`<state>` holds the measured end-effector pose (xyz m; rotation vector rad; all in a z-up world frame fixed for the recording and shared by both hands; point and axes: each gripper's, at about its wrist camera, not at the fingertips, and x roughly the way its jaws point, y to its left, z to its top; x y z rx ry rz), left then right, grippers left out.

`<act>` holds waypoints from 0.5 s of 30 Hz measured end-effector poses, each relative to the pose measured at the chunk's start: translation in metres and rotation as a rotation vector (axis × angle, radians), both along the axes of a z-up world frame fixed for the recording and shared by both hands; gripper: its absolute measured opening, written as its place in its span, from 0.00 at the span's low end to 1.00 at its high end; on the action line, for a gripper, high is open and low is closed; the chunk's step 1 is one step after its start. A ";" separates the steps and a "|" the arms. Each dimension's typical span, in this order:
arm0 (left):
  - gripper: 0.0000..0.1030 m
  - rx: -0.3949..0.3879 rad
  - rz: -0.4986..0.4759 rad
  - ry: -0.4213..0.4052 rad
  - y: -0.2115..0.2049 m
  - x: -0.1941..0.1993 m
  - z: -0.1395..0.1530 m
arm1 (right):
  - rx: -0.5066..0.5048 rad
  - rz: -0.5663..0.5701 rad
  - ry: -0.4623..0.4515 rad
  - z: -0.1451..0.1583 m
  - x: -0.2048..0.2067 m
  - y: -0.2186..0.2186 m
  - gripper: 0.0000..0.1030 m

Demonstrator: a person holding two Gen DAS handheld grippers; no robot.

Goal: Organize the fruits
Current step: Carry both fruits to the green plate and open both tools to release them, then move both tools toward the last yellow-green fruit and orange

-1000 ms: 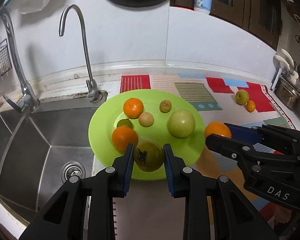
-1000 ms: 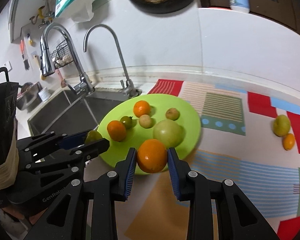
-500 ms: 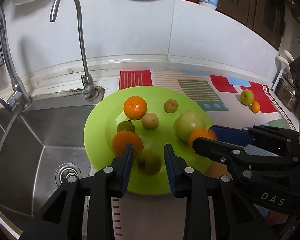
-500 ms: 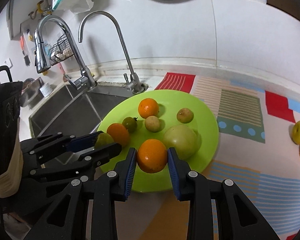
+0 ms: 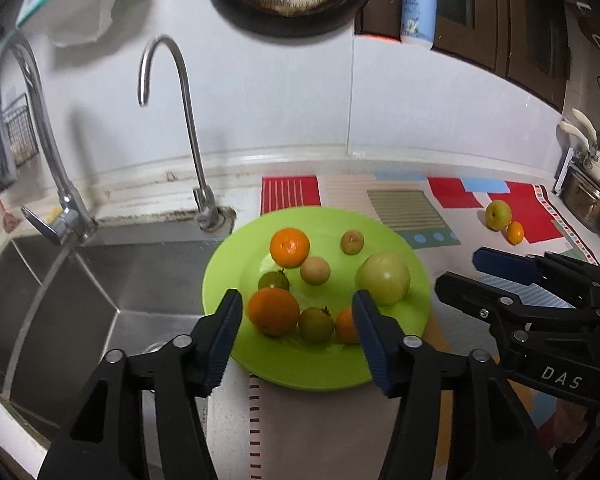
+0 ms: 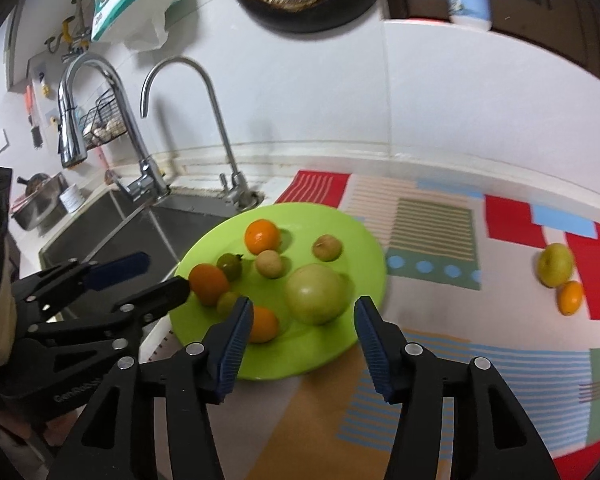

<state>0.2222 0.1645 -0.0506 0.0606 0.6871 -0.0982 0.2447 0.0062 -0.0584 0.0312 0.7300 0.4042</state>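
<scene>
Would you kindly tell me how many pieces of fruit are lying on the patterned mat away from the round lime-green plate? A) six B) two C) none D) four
B: only a yellow-green round fruit and a small orange fruit touching it lie on the red patch of the patterned mat, well to the right of the round lime-green plate; all the other fruit sits on that plate.

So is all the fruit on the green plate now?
No, a yellow-green fruit and a small orange lie on the patterned mat, well clear of the green plate.
</scene>
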 end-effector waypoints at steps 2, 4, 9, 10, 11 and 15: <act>0.62 0.011 0.007 -0.019 -0.004 -0.005 0.007 | 0.000 -0.021 -0.014 0.004 -0.005 -0.007 0.56; 0.65 0.015 0.009 -0.034 -0.007 -0.010 0.013 | 0.001 -0.045 -0.031 0.009 -0.011 -0.014 0.59; 0.73 0.019 0.006 -0.067 -0.019 -0.022 0.025 | 0.006 -0.101 -0.070 0.019 -0.026 -0.033 0.62; 0.75 0.021 0.006 -0.072 -0.022 -0.024 0.027 | 0.006 -0.111 -0.077 0.021 -0.029 -0.037 0.63; 0.77 0.024 0.005 -0.079 -0.025 -0.026 0.029 | 0.004 -0.123 -0.085 0.023 -0.032 -0.041 0.64; 0.81 0.023 0.001 -0.097 -0.038 -0.032 0.035 | -0.009 -0.155 -0.109 0.029 -0.044 -0.057 0.64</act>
